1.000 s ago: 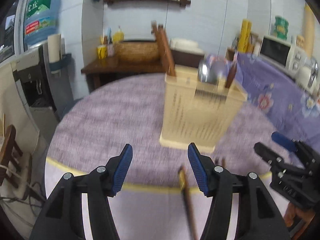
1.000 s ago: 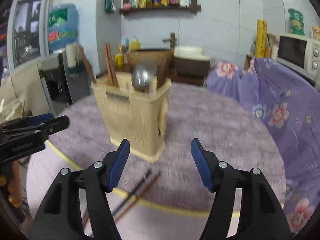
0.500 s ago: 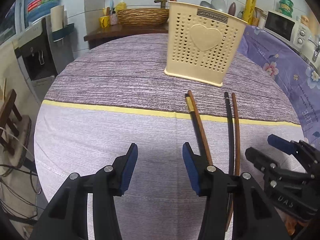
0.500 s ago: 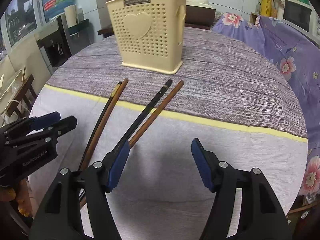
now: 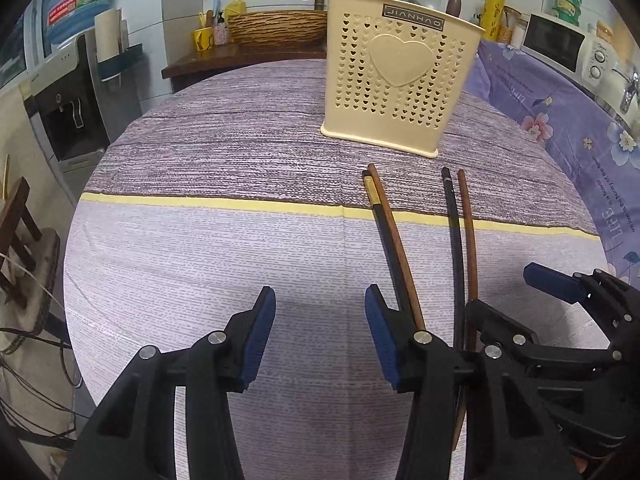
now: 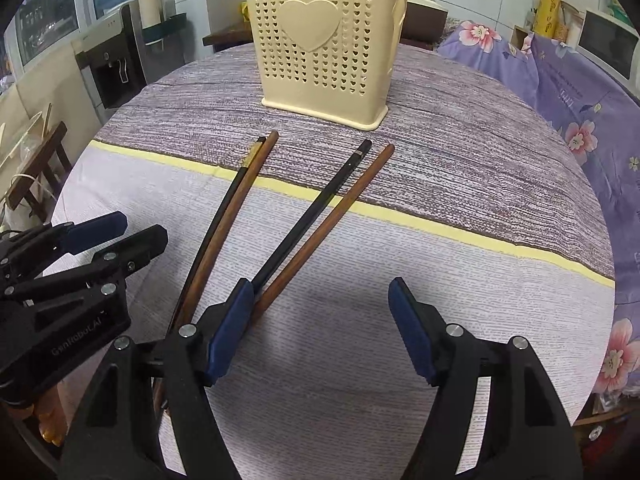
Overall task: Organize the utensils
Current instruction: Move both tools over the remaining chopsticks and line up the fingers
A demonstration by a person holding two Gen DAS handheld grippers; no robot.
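Note:
A cream perforated utensil holder (image 5: 400,76) (image 6: 324,40) stands at the far side of the round table, with chopsticks and spoons standing in it. Several loose chopsticks lie in front of it: a black and brown pair (image 5: 390,232) (image 6: 228,216) and a second black and brown pair (image 5: 460,232) (image 6: 332,200). My left gripper (image 5: 320,336) is open and empty above the cloth, just left of the first pair. My right gripper (image 6: 322,328) is open and empty, its left finger over the near ends of the second pair.
The table wears a purple and lilac cloth with a yellow stripe (image 5: 200,202). A water dispenser (image 5: 68,92) stands at the left, a wooden stool (image 5: 16,232) beside the table. A flowered cloth (image 6: 580,120) and microwave (image 5: 560,44) are at the right.
Both grippers have pulled back from the holder and tilted down toward the near side of the table, bringing the loose chopsticks into full view. Both stay open.

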